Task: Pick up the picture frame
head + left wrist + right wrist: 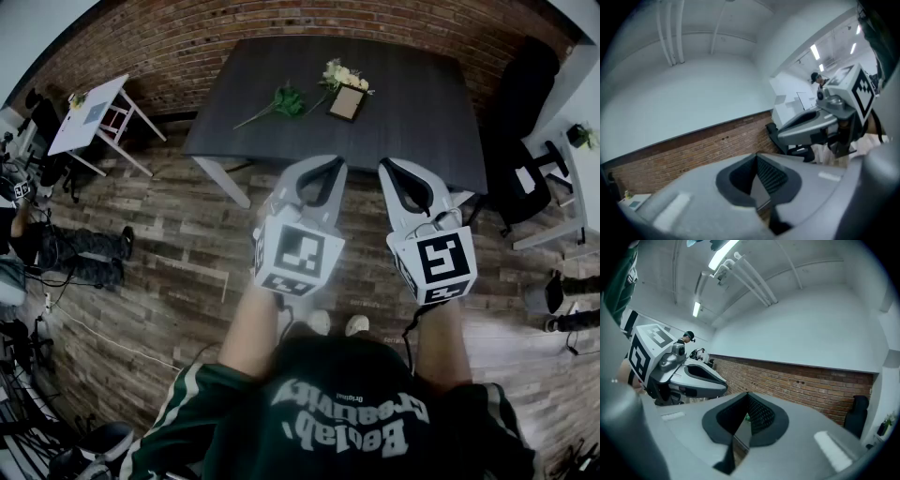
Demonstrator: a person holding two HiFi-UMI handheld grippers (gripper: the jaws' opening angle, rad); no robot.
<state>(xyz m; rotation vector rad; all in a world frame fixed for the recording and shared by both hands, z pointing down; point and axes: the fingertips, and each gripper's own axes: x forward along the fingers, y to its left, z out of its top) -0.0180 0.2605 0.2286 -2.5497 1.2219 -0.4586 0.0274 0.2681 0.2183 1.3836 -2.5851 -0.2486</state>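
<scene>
The picture frame [345, 103], brown with a pale middle, lies on the far part of the dark table [412, 112], beside a white flower bunch [343, 75] and a green sprig [286, 100]. Both grippers hang in the air over the wooden floor, short of the table's near edge and well apart from the frame. My left gripper [325, 163] has its jaws shut with nothing between them, its tips [757, 158] meeting. My right gripper [396, 165] is likewise shut and empty, tips [746, 395] together. Each gripper view shows the other gripper beside it.
A brick wall [216, 37] runs behind the table. Black office chairs [525, 159] stand at the right, a small white table [94, 112] at the left. A seated person's legs [75, 251] lie at the left edge. Wooden floor [187, 244] spreads below.
</scene>
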